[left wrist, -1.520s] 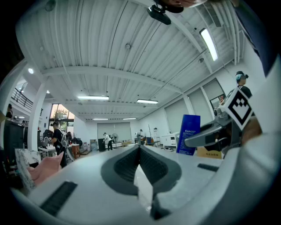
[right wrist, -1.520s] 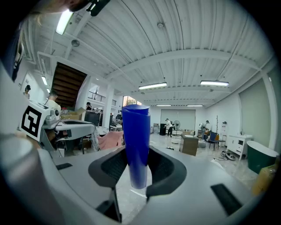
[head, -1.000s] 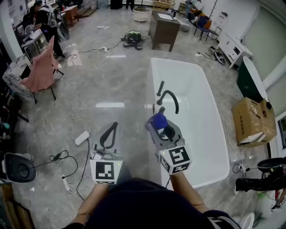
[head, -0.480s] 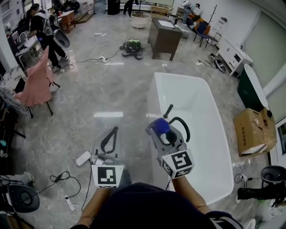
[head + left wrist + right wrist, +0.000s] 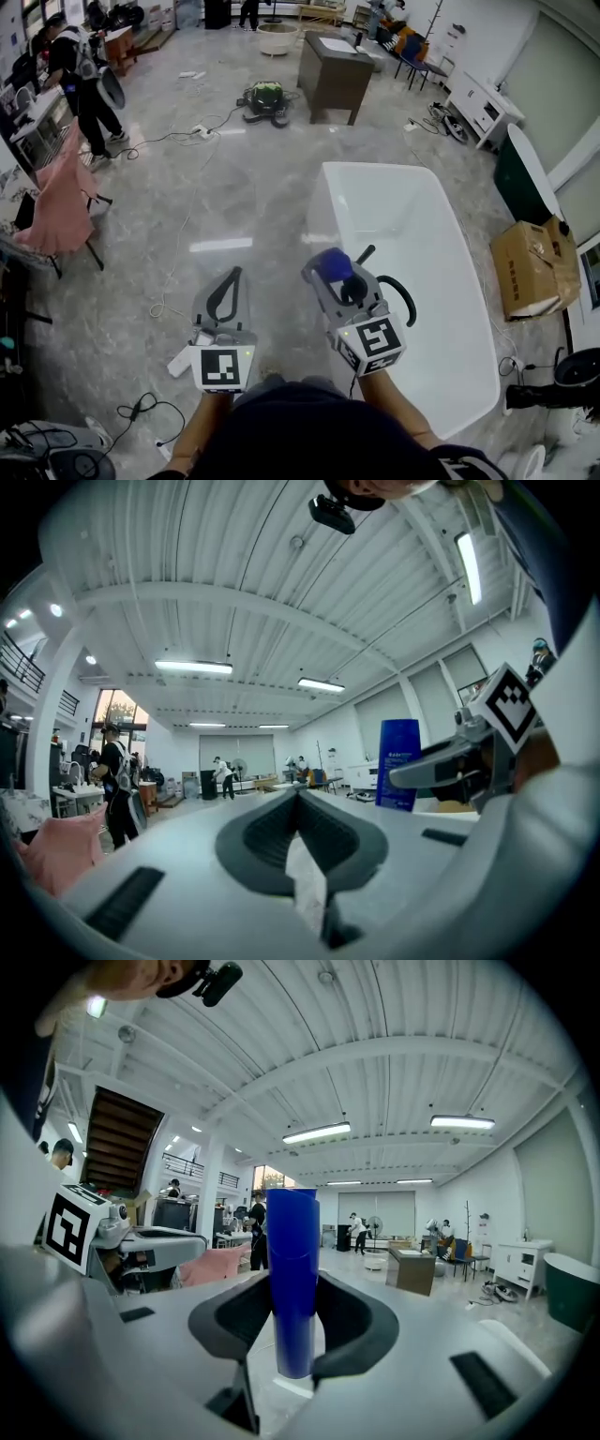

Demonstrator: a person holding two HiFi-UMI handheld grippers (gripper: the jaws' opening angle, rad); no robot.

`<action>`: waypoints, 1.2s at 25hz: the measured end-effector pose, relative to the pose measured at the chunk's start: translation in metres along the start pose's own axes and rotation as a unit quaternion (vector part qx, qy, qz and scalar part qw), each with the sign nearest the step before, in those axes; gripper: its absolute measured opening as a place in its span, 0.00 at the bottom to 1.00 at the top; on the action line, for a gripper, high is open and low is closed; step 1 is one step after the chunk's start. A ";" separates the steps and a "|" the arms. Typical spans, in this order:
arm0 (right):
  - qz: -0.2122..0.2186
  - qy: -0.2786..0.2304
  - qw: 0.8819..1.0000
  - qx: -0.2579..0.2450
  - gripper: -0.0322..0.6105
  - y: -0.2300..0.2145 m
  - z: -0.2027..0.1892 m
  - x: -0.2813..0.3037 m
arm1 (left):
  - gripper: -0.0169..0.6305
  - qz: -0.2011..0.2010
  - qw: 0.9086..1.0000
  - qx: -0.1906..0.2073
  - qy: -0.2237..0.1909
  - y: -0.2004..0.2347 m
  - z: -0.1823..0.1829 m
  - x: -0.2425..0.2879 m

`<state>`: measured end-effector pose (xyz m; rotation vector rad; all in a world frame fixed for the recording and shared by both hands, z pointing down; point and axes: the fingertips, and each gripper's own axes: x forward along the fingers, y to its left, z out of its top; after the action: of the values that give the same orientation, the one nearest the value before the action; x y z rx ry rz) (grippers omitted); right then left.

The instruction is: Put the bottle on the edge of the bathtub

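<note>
Right gripper (image 5: 293,1335) was clamped on a blue bottle (image 5: 293,1269), which stood upright between the jaws, its top sticking well above them. In the head view that gripper sat over the near left rim of a white bathtub (image 5: 487,347); the rest of the tub stretched ahead and to its right. Couldn't tell if the bottle touched the rim. A black curved faucet (image 5: 401,287) showed just right of the gripper, inside the tub. Left gripper (image 5: 298,841) had its jaws together with nothing in them, held over the grey floor (image 5: 234,187) left of the right gripper and level with it. A cardboard box (image 5: 530,267) lay far right, past the tub, and a dark cabinet (image 5: 333,66) stood far ahead.
</note>
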<state>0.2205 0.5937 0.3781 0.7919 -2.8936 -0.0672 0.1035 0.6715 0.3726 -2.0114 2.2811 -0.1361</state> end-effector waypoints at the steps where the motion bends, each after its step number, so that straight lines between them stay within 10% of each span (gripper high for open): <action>1: -0.007 0.003 1.000 0.003 0.30 -0.006 -0.001 0.004 | 0.03 -0.006 1.000 0.000 0.000 0.002 0.000 0.009; 30: 0.038 -0.016 0.999 0.005 0.30 -0.187 0.043 0.252 | 0.03 0.021 1.000 -0.006 0.009 0.074 0.011 0.285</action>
<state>0.0940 0.3045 0.3512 0.6879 -2.9535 -0.0580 -0.0028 0.3976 0.3481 -1.9730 2.3393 -0.1370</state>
